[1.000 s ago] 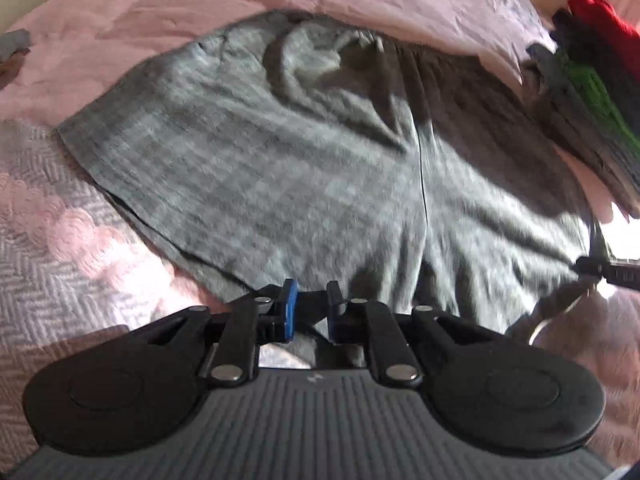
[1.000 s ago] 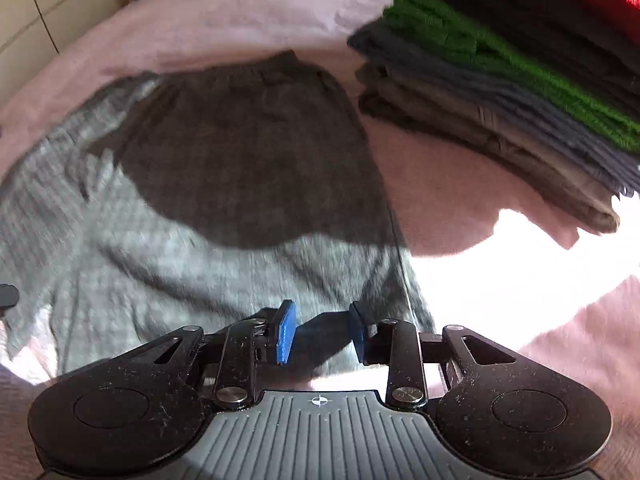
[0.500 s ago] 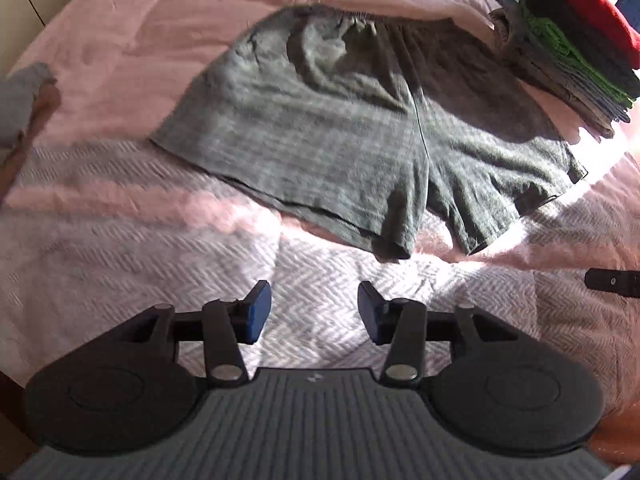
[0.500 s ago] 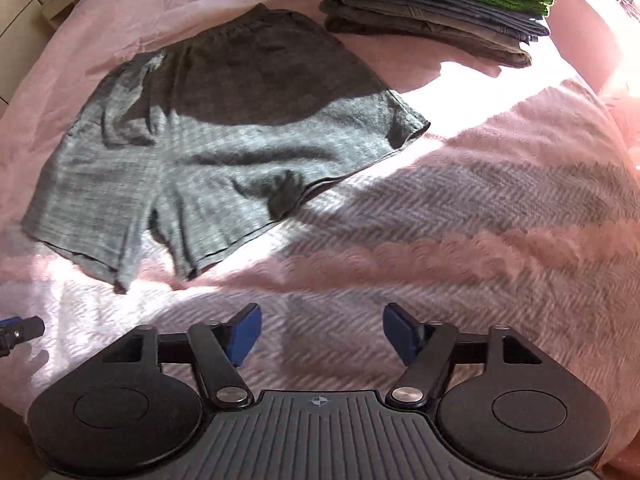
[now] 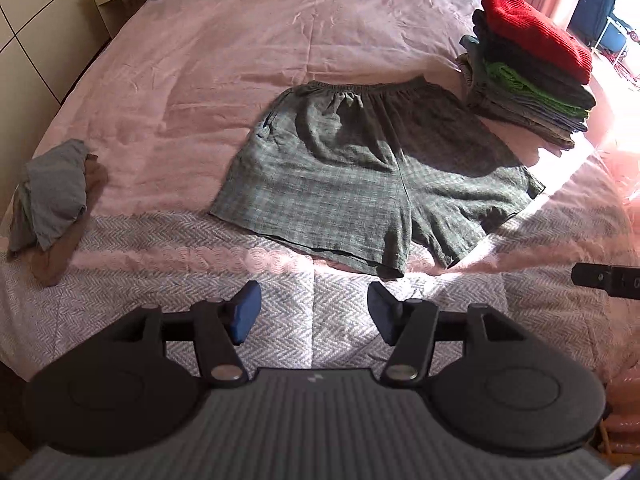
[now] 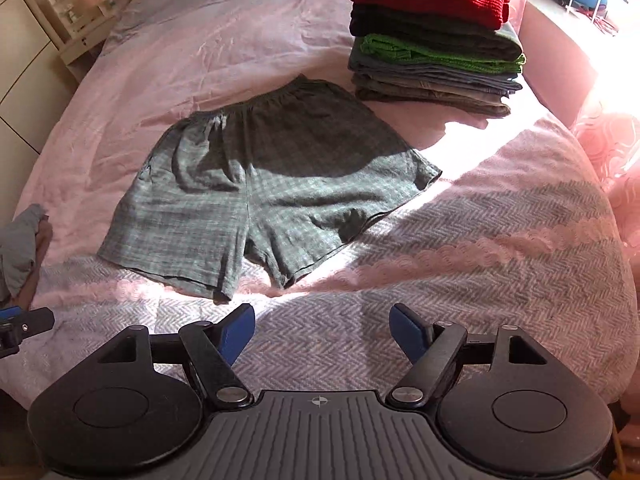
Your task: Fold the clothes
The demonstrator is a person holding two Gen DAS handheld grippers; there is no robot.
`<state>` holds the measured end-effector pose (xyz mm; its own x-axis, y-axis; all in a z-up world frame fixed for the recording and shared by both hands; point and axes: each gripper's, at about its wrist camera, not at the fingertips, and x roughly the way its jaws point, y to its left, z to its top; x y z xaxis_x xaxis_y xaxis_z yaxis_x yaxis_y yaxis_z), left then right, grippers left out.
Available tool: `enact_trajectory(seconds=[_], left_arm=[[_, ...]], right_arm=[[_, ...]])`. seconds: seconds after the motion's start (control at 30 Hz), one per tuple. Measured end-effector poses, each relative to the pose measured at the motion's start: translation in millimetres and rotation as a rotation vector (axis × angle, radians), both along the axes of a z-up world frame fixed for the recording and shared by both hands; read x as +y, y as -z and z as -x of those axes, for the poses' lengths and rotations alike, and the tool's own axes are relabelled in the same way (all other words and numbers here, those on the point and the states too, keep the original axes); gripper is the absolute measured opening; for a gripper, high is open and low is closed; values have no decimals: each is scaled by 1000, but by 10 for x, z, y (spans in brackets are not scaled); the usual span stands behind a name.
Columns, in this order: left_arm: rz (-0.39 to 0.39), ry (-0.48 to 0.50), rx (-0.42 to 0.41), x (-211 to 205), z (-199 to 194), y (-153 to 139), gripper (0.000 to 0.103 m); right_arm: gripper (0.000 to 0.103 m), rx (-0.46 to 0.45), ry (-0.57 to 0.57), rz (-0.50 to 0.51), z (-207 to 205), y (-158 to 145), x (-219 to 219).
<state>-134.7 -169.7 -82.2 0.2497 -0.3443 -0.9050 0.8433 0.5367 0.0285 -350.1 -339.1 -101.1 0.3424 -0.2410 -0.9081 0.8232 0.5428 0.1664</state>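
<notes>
Grey-green checked shorts lie spread flat on the pink bed, waistband at the far side, leg hems nearest me; they also show in the right wrist view. My left gripper is open and empty, above the herringbone blanket just short of the hems. My right gripper is open and empty, also back from the hems. The right gripper's tip shows at the right edge of the left wrist view.
A stack of folded clothes with a red top stands at the far right of the bed. A crumpled grey and brown pile lies at the left edge. A bedside shelf stands beyond the bed.
Both grippers have opened, let go of the shorts' hems, and pulled back and up from the shorts. The shorts now lie flat on the bed.
</notes>
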Motion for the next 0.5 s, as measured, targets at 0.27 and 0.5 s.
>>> enact_trajectory(seconds=[0.27, 0.5], left_arm=[[55, -40, -48, 72, 340, -238, 61], [79, -54, -50, 56, 804, -309, 62]], right_arm=[[78, 7, -83, 46, 166, -205, 30], [89, 3, -127, 78, 581, -296, 11]])
